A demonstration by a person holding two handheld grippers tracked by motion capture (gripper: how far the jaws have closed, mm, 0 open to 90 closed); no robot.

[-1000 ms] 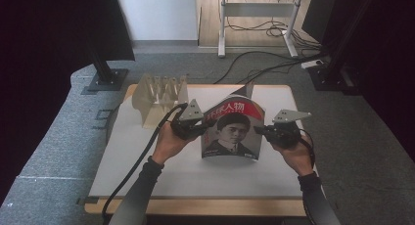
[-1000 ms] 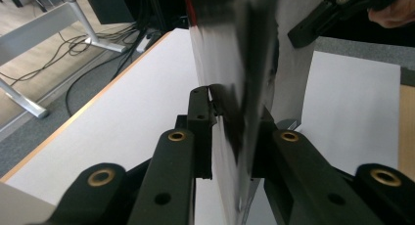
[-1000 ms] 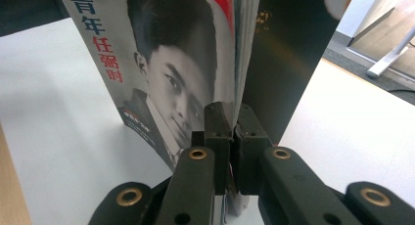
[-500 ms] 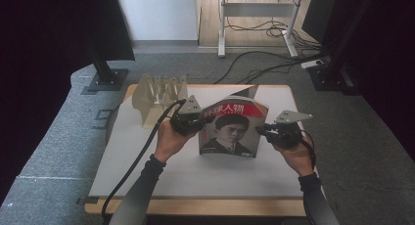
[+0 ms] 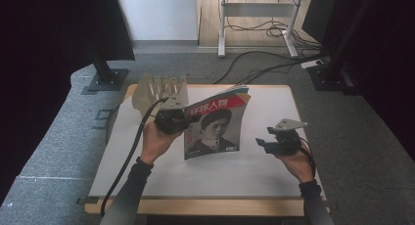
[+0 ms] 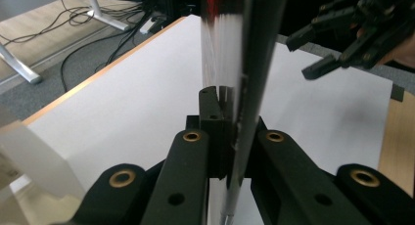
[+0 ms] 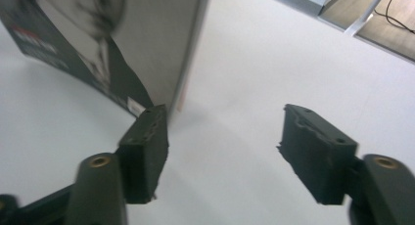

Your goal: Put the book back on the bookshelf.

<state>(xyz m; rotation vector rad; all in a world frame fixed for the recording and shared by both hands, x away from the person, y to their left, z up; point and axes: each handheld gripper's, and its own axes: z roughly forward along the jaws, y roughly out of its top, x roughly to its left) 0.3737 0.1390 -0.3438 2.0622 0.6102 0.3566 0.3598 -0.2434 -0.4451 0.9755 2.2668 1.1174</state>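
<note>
Magazine (image 5: 213,127) handling is sitting partway through, as I judge it: the issue is standing nearly upright off the white worktop (image 5: 274,156), near its middle, with its lower edge looking close to the surface, though contact is hard to tell. The left claw (image 5: 177,121) is clenching the magazine at its left edge, and in the left gripper view the pages (image 6: 230,63) are running edge-on between the closed jaws. The right claw (image 5: 264,143) is hanging released, jaws spread, just beside the right edge but apart from it. Lifting looks done; placing it, perhaps in the pale slotted rack (image 5: 160,91) at the far left, seems left. Its glossy cover is showing a red banner with white characters above a portrait, and the sheets are fanning slightly at the top corner.
</note>
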